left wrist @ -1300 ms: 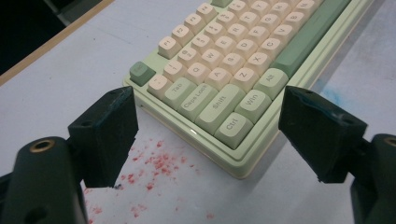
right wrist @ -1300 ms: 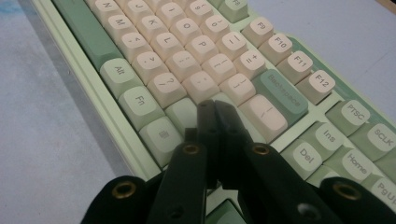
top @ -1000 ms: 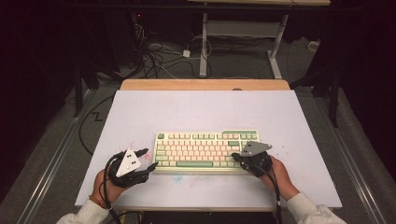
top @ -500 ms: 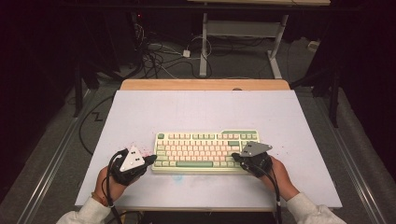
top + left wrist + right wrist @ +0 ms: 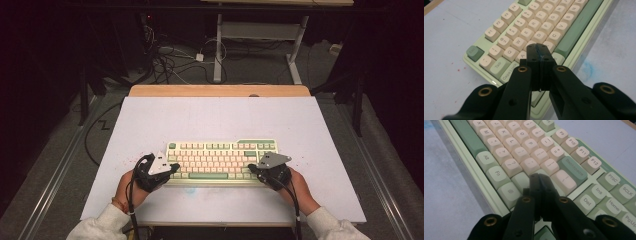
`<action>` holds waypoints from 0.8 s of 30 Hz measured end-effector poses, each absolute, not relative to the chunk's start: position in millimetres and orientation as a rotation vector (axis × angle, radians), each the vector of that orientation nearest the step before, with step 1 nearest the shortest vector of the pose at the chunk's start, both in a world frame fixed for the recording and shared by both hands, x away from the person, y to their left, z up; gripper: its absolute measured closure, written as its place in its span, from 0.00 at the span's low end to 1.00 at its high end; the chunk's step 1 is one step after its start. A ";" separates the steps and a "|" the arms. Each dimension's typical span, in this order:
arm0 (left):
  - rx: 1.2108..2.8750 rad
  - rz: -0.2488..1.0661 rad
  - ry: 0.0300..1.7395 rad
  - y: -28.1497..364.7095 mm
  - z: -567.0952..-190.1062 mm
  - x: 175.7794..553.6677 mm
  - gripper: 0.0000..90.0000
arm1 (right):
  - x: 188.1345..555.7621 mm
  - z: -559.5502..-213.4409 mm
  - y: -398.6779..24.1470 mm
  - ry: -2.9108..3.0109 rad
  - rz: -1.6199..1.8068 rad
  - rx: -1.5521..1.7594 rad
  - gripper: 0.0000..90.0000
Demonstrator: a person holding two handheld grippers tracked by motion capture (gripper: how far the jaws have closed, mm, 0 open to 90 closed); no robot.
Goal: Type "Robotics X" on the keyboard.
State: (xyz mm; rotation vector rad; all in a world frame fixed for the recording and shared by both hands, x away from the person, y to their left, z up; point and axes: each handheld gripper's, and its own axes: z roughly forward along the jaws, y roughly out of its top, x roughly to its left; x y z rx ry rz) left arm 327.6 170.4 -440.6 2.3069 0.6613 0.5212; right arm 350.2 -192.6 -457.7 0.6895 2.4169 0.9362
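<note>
The keyboard lies flat, long axis across the table, spacebar edge toward the person, while left gripper and right gripper, both closed and empty, hover over its ends.

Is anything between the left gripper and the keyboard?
Nothing visible. The left gripper, jaws shut with nothing between them, sits right over the keyboard by its left-hand keys, with no object between tips and keys.

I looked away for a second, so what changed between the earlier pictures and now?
The left tongs moved in from beside the keyboard to its left end and closed, with nothing between the jaws. The right tongs stayed shut at the keyboard's right end, and the keyboard itself kept its place.
</note>
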 end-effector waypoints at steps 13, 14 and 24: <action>2.370 0.490 0.637 149.9 -444.1 346.1 0.97 | 348.9 -458.0 -190.8 2.409 0.922 0.687 1.00; 2.372 0.477 0.632 148.7 -444.4 347.3 0.97 | 348.8 -458.1 -190.9 2.408 0.922 0.687 1.00; 2.410 0.454 0.608 134.7 -449.7 354.2 0.97 | 349.0 -458.2 -191.1 2.407 0.923 0.680 1.00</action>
